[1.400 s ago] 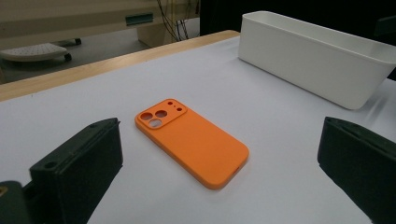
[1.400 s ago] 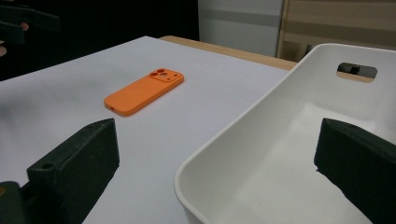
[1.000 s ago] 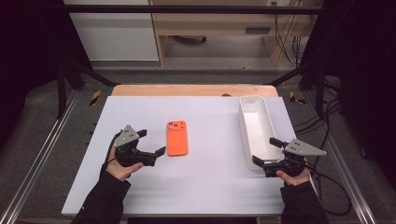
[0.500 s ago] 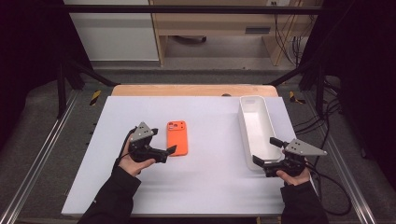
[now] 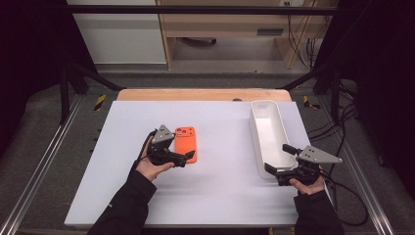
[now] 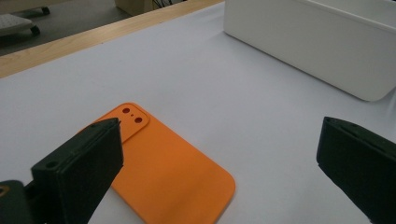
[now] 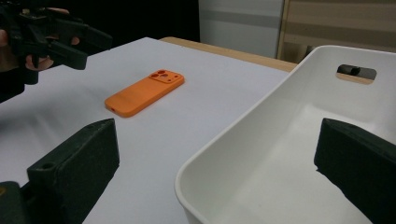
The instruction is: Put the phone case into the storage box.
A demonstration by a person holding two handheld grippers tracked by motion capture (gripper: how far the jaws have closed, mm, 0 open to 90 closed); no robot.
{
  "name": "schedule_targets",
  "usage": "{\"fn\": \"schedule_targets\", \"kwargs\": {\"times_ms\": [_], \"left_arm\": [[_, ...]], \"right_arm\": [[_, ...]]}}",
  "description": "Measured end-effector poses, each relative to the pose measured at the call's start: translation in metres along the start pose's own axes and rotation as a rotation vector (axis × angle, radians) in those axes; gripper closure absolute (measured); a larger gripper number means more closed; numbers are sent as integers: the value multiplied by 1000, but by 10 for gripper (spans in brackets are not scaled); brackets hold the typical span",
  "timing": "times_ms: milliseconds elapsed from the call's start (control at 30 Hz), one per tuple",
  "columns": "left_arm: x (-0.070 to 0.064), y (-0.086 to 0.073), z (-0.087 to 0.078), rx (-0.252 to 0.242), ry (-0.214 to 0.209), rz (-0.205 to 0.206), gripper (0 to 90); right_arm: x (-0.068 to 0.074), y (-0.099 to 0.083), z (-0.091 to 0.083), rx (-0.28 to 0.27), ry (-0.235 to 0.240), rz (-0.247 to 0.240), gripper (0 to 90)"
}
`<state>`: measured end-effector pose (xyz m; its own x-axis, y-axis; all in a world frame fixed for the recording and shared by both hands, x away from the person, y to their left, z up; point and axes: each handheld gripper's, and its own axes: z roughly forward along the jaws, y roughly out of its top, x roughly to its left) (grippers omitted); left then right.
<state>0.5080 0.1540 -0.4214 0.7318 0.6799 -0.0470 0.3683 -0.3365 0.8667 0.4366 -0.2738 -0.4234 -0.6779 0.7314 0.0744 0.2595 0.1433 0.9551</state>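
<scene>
High view: orange phone case [image 5: 186, 143] lies lengthwise, cutout far.

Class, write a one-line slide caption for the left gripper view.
Open left tongs poised over an orange phone case lying flat on the white table, white bin beyond.

Left gripper [image 5: 183, 157] was held low over the table by the left hand [image 5: 152, 166], jaws spread wide and pointing toward the person's right; the dark-sleeved forearm entered from the bottom edge. Right gripper [image 5: 279, 159] was held by the right hand [image 5: 307, 183], jaws likewise wide apart, pointing leftward, its grey plate on top and cable trailing behind.
</scene>
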Motion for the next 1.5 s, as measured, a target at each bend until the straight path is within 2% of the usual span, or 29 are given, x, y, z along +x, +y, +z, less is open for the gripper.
{"fn": "schedule_targets", "kwargs": {"times_ms": [333,400,667,700,733,833,1067,1167,1300,1500], "left_arm": [[-1,4,17,35,0,-14,42],[-2,5,21,41,13,-15,52],[-3,6,32,59,32,-10,148],[-3,6,34,62,32,-15,203],[-4,6,35,66,30,-14,203],[-4,5,39,67,25,-28,282],[-7,5,46,93,32,-29,423],[-7,3,50,121,27,-28,503],[-7,2,53,136,26,-37,554],[-11,1,57,157,27,-26,675]], "right_arm": [[0,0,0,-1,0,0,4],[0,0,0,1,1,0,4],[0,0,0,1,1,-2,4],[0,0,0,3,1,0,4],[0,0,0,3,1,0,4],[0,0,0,3,-1,-5,5],[0,0,0,4,0,-3,4],[0,0,0,4,0,-5,4],[0,0,0,6,0,-3,4],[0,0,0,7,-1,-4,4]]}}
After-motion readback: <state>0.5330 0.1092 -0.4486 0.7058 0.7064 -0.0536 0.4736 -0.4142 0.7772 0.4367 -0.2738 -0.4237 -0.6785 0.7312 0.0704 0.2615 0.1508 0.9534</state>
